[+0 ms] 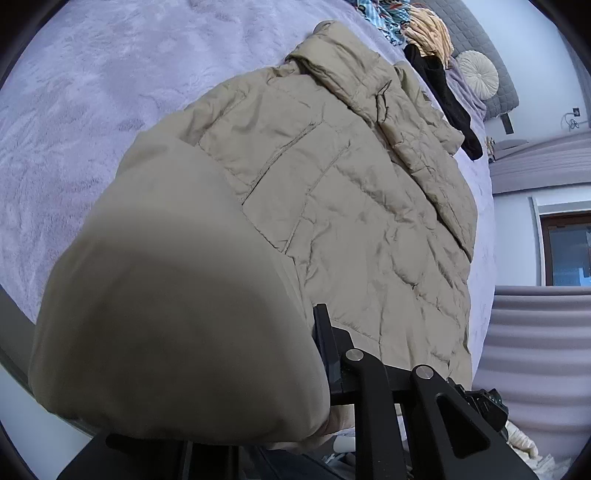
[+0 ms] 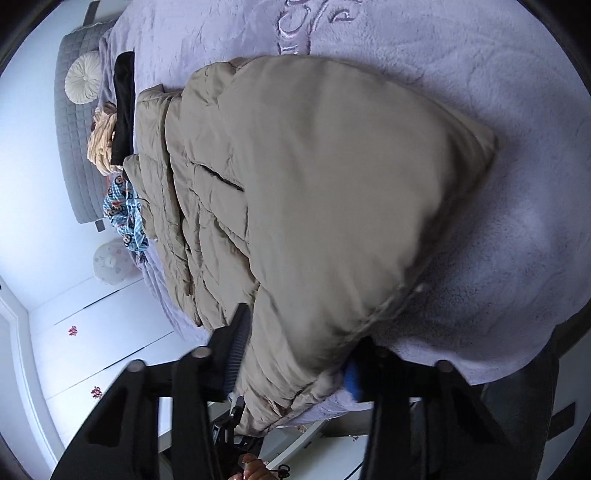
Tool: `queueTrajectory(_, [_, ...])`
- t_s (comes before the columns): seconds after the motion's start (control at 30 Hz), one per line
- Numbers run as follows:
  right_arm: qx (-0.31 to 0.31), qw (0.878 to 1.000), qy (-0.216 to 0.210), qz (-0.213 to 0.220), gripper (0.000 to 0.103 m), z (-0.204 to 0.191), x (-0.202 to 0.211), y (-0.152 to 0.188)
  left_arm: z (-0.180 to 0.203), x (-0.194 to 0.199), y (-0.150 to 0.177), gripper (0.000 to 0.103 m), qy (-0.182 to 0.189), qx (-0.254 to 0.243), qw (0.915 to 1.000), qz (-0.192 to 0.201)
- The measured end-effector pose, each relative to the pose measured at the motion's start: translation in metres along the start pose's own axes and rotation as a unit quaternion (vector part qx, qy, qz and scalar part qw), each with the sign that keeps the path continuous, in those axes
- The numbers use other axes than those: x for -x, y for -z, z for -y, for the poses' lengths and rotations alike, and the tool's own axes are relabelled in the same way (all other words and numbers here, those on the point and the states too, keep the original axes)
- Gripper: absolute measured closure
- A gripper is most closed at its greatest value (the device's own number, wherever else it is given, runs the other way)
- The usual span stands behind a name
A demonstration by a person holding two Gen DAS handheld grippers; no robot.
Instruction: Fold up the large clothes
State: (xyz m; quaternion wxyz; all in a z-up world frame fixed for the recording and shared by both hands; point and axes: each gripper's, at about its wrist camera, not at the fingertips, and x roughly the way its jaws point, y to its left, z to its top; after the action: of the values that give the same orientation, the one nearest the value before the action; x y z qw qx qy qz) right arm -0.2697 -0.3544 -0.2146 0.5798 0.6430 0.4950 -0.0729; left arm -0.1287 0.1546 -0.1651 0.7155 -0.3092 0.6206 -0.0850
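A beige quilted puffer jacket (image 1: pixel 332 192) lies spread on a lilac fleece bedspread (image 1: pixel 92 92). My left gripper (image 1: pixel 258 354) is shut on the jacket's near hem, and a lifted fold bulges close to the lens, hiding the left finger. The right finger (image 1: pixel 327 350) shows beside the fabric. In the right wrist view the same jacket (image 2: pixel 295 184) is lifted at its near edge. My right gripper (image 2: pixel 295 365) is shut on that edge, fabric bunched between the left finger (image 2: pixel 236 350) and the blue-padded right finger (image 2: pixel 352 376).
A black garment (image 1: pixel 439 92), a tan garment (image 1: pixel 432 33) and a blue patterned cloth (image 2: pixel 125 218) lie at the head of the bed. A round cream cushion (image 1: pixel 478 74) rests against the grey quilted headboard (image 2: pixel 70 122). White cupboard doors (image 2: pixel 92 350) stand beside the bed.
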Motion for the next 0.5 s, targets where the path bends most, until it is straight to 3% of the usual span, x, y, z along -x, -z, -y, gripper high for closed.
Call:
queueTrajectory(0.03, [0.007, 1.000, 0.002, 0.002, 0.088, -0.002, 0.000, 0.001, 0.003, 0.006, -0.002, 0.090, 0.005, -0.008, 0.9999, 0.006])
queueTrajectory(0.27, [0.066, 0.997, 0.008, 0.032, 0.093, -0.034, 0.012, 0.006, 0.032, 0.040, -0.015, 0.090, 0.021, -0.089, 0.9951, 0.038])
queueTrajectory(0.5, [0.125, 0.990, 0.004, 0.070, 0.095, -0.075, 0.029, 0.012, 0.061, 0.072, -0.042, 0.090, 0.057, -0.137, 0.9869, 0.063])
